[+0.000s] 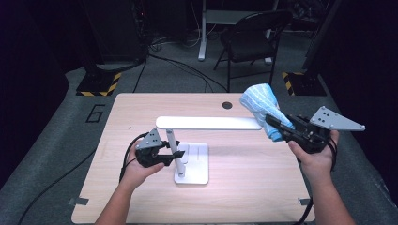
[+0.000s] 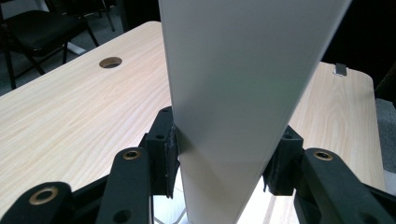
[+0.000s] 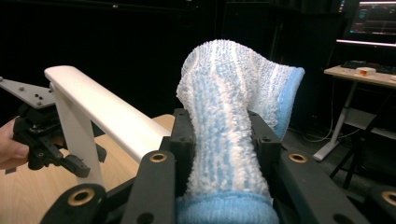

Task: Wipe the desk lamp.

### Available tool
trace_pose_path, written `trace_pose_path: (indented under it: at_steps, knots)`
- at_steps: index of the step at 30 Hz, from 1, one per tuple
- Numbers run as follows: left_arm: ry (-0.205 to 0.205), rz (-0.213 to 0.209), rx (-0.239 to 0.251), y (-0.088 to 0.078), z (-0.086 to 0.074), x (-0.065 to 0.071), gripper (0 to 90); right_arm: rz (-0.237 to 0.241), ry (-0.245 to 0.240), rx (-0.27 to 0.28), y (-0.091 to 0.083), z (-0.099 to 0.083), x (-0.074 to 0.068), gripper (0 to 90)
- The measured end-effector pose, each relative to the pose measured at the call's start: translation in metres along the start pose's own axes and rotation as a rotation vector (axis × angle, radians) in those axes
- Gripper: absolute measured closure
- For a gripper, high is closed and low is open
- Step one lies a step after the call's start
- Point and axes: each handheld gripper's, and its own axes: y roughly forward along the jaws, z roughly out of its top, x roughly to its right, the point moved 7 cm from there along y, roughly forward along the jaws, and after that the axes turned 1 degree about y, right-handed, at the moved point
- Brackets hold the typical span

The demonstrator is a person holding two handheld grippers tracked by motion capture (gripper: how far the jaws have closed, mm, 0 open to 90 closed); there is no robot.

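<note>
Fluffy blue-striped terry cloth [image 3: 229, 135] beside smooth white lamp [image 1: 206, 123].

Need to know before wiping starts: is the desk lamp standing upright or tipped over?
Upright: the desk lamp rests flat on its base, post vertical between the left tongs, arm level.

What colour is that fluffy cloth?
The cloth is light blue with white stripes, clearest in the right gripper view.

A white lamp [image 1: 187, 140] is standing upright at frame centre, its bar lying level. A blue-and-white striped cloth [image 1: 263, 105] is hanging bunched at upper right.
</note>
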Motion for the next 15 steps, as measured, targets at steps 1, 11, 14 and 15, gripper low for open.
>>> trace_pose_path:
  at_steps: [1, 11, 14, 15]
  knots:
    - [-0.004, 0.006, 0.010, 0.001, 0.000, 0.000, 54.2, 0.004, -0.009, -0.001, 0.000, 0.001, -0.001, 68.2]
    - [-0.008, -0.008, 0.034, 0.000, 0.001, 0.000, 53.8, 0.069, -0.028, -0.079, 0.012, -0.009, -0.011, 67.5]
    - [0.004, -0.003, 0.029, 0.000, 0.001, 0.000, 53.7, 0.060, -0.010, -0.067, 0.016, -0.012, -0.010, 67.5]
    - [0.005, -0.002, 0.027, 0.000, 0.001, 0.000, 53.7, 0.063, 0.003, -0.069, 0.017, -0.012, -0.009, 67.5]
